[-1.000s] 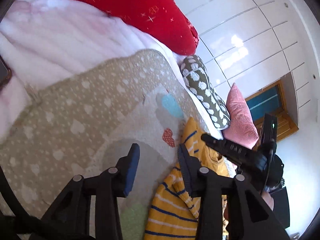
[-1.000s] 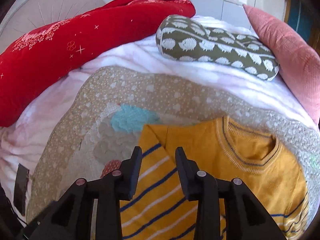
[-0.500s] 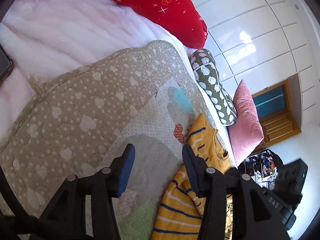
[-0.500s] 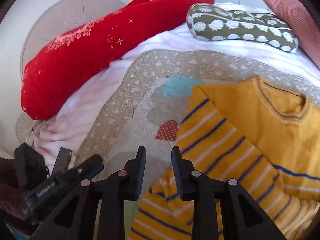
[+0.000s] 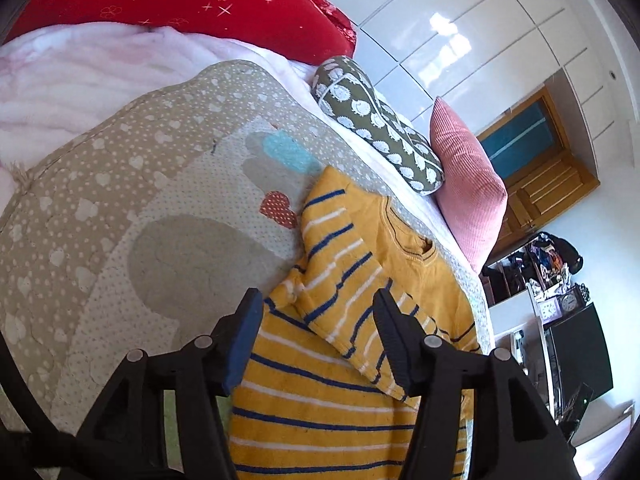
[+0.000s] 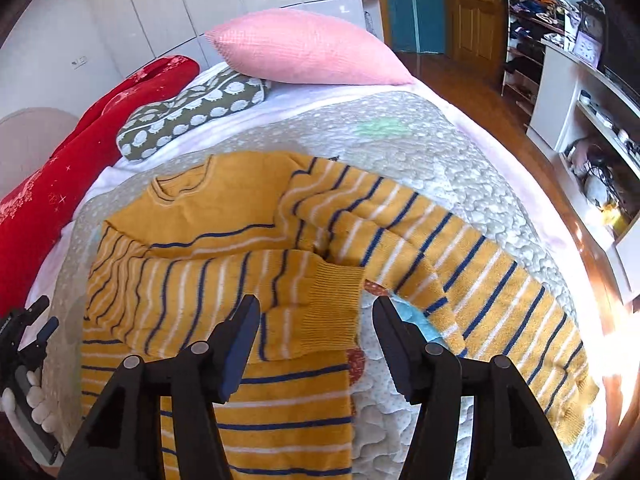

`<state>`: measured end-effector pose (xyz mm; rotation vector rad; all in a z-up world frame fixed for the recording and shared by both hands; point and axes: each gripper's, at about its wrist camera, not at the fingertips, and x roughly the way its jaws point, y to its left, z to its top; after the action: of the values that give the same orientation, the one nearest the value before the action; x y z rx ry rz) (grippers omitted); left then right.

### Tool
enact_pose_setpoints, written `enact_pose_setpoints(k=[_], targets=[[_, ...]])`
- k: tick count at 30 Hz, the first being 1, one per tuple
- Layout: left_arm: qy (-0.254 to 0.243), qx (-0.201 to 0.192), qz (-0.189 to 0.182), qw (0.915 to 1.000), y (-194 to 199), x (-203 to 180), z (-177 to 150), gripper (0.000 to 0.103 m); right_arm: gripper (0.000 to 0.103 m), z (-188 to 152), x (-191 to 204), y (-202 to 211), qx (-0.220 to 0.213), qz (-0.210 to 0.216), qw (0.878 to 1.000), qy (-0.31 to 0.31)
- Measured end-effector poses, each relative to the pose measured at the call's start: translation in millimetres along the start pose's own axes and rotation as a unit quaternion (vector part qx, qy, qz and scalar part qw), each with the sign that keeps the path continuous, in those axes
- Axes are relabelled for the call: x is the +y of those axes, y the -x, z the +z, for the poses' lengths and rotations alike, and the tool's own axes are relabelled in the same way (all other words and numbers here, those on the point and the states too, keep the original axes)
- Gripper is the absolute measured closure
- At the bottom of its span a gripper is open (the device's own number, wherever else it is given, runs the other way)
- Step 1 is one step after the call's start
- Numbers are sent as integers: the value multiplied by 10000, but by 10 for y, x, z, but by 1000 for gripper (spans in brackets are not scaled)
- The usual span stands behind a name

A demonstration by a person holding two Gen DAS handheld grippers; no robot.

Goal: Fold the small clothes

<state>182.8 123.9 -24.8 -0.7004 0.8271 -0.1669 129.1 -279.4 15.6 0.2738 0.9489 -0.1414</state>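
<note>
A small yellow sweater with blue and white stripes [image 6: 224,220] lies flat on a beige quilted mat [image 6: 420,152] on the bed. One sleeve [image 6: 248,284] is folded across its body; the other sleeve [image 6: 472,280] stretches out to the right. My right gripper [image 6: 316,328] is open and empty, above the folded sleeve's cuff. My left gripper [image 5: 318,324] is open and empty, above the sweater [image 5: 344,360] at its left side, where the folded sleeve [image 5: 340,280] lies. The left gripper also shows at the left edge of the right wrist view [image 6: 24,336].
A red bolster [image 5: 192,4], a green patterned cushion [image 5: 380,124] and a pink pillow [image 5: 468,188] lie at the head of the bed. A pink blanket [image 5: 80,68] lies under the mat [image 5: 100,200]. Shelves [image 6: 588,92] and a wooden door [image 6: 476,8] stand beyond the bed's right side.
Both grippers have opened wider. The right gripper has swung right, over the folded sleeve's cuff. The left gripper has moved right, over the sweater.
</note>
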Motion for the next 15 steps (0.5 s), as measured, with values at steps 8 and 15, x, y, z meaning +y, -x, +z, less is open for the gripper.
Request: enact_pose_setpoints(k=[8, 15], targets=[[32, 413, -15, 9991, -286, 25, -58, 46, 40, 207, 411, -637, 157, -80, 9993, 330], [291, 213, 51, 9993, -150, 238, 116, 45, 40, 435, 1664, -1075, 590, 1034, 9843, 1302]])
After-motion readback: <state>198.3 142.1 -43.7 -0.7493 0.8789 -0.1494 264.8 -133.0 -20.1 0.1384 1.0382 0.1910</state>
